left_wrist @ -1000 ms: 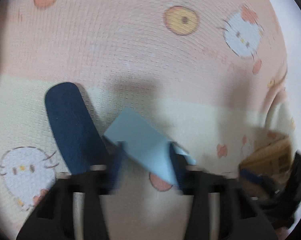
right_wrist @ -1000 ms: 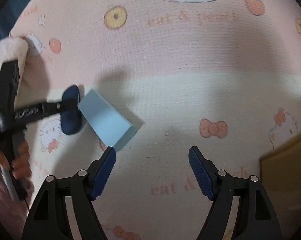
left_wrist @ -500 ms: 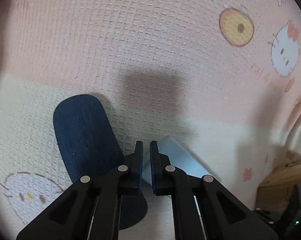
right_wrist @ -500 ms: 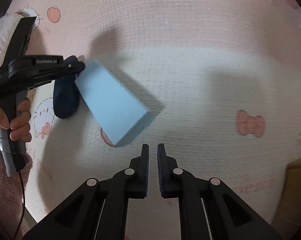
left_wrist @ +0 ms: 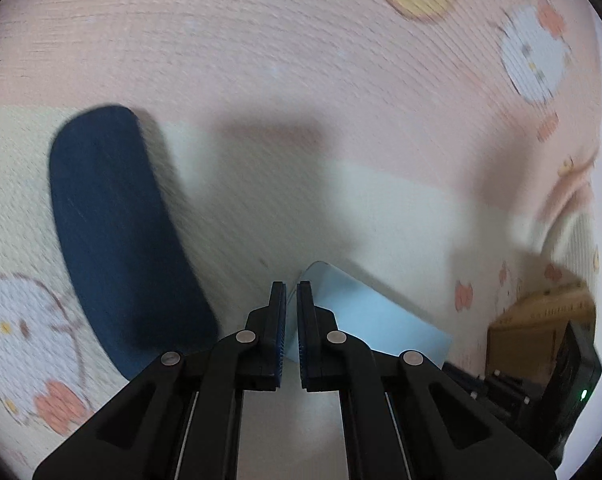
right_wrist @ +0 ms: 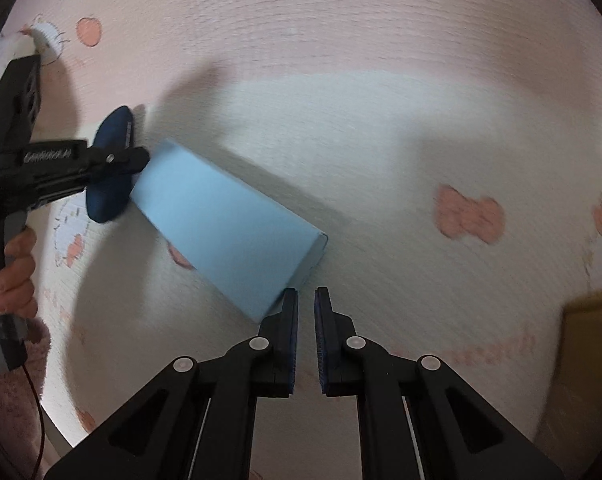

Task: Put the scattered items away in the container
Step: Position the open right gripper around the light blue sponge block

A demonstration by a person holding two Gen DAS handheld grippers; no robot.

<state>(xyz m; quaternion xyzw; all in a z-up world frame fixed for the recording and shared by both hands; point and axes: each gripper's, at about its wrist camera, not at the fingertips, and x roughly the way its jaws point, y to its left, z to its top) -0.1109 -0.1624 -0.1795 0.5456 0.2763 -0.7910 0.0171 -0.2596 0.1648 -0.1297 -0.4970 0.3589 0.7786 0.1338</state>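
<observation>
A light blue box (right_wrist: 225, 236) lies flat on the patterned cloth; it also shows in the left wrist view (left_wrist: 373, 320). A dark navy curved pad (left_wrist: 113, 232) lies to its left, partly hidden behind the left gripper in the right wrist view (right_wrist: 109, 168). My left gripper (left_wrist: 291, 296) is shut and empty, its tips at the box's near corner. My right gripper (right_wrist: 305, 300) is shut and empty, just off the box's right end. A brown cardboard container (right_wrist: 585, 360) sits at the right; it also shows in the left wrist view (left_wrist: 541, 328).
A pink and cream cartoon-cat cloth (right_wrist: 381, 120) covers the surface. A hand (right_wrist: 13, 272) holds the left gripper's handle at the left edge. A fuzzy pink fabric (right_wrist: 5, 400) lies at the lower left.
Both grippers went from open to shut a second ago and have stayed shut. The right gripper has moved closer to the blue box's end. The left gripper has shifted a little.
</observation>
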